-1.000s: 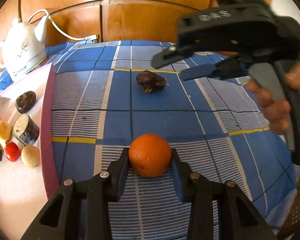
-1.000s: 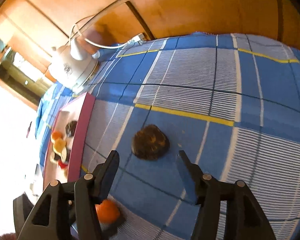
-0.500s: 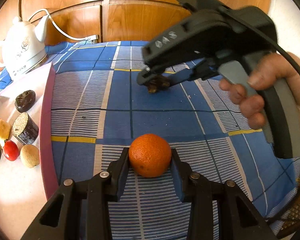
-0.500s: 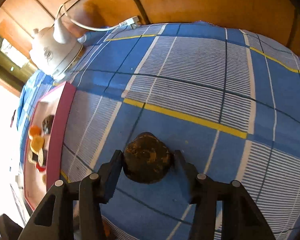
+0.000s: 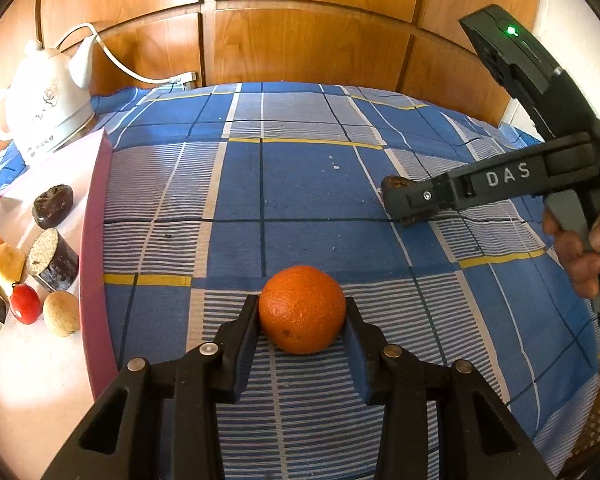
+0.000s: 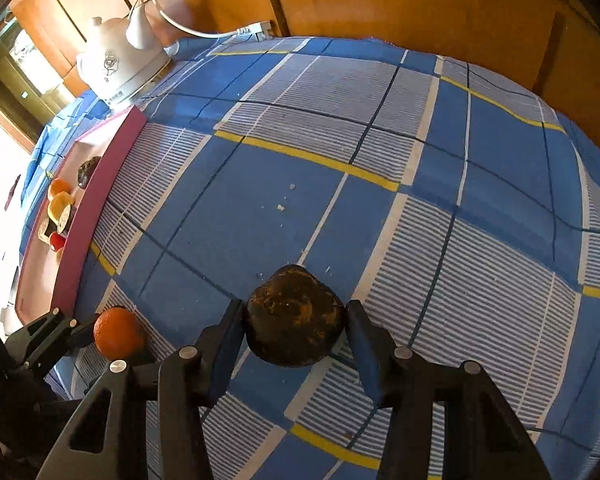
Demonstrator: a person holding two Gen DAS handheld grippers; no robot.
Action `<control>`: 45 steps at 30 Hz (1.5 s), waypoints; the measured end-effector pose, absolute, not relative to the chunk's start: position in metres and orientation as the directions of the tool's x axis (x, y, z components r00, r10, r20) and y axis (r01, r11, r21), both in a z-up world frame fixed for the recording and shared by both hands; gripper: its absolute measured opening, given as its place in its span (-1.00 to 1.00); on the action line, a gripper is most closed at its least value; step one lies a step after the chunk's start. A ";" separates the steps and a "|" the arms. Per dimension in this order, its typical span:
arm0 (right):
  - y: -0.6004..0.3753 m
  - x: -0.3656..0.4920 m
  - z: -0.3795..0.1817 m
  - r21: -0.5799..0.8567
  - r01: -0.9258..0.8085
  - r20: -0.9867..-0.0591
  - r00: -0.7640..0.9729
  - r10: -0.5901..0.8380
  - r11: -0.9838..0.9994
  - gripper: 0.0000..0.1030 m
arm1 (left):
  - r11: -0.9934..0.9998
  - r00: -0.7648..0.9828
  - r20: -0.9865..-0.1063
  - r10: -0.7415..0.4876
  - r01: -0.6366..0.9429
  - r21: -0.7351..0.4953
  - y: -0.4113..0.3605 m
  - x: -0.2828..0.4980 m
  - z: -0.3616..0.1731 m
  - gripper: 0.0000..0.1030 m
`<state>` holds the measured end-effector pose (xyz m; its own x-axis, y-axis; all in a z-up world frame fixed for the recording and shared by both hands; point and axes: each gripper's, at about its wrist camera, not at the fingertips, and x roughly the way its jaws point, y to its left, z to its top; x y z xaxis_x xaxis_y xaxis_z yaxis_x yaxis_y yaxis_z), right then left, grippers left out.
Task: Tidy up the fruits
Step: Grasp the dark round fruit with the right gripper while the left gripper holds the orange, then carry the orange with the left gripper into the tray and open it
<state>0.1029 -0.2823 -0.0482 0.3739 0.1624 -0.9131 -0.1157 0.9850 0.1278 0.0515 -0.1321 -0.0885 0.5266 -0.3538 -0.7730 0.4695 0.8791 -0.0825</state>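
Left gripper [image 5: 302, 316]: jaws closed onto the orange [image 5: 302, 309], one pad touching each side.
Orange: low over striped cloth [image 5: 300, 184] on the surface, just right of the tray [image 5: 94, 240]; also seen in right view [image 6: 118, 333].
Right gripper [image 6: 294, 322]: jaws narrowed around a dark brown fruit [image 6: 294, 320], pads pressed to both sides.
Brown fruit: above the cloth, well right of the orange; mostly hidden behind the jaws in left view [image 5: 394, 182].
Right hand [image 5: 580, 256]: wrapped on the gripper handle.
Tray: pink rim, holding small fruit pieces [image 5: 54, 258], a red one [image 5: 25, 304] among them.
Writing: "DAS" [image 5: 507, 174] in white on the right gripper's side.
Kettle [image 5: 44, 108]: white, behind the tray; print on it too small to read.
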 end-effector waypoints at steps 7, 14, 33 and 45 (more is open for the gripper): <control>-0.285 0.104 -0.050 0.130 -0.130 -0.911 0.376 0.171 0.983 0.00 | 0.881 0.530 -0.775 -0.344 0.468 -0.071 -0.133 0.052 -0.088 -0.24; -0.283 0.108 -0.052 0.147 -0.130 -0.913 0.364 0.185 0.981 0.00 | 0.882 0.541 -0.772 -0.334 0.468 -0.054 -0.135 0.050 -0.089 -0.24; -0.280 0.107 -0.052 0.128 -0.142 -0.914 0.367 0.172 0.982 0.01 | 0.883 0.546 -0.770 -0.331 0.468 -0.047 -0.134 0.047 -0.088 -0.24; -0.278 0.107 -0.052 0.114 -0.150 -0.914 0.371 0.163 0.982 0.00 | 0.884 0.549 -0.769 -0.327 0.465 -0.044 -0.135 0.046 -0.089 -0.24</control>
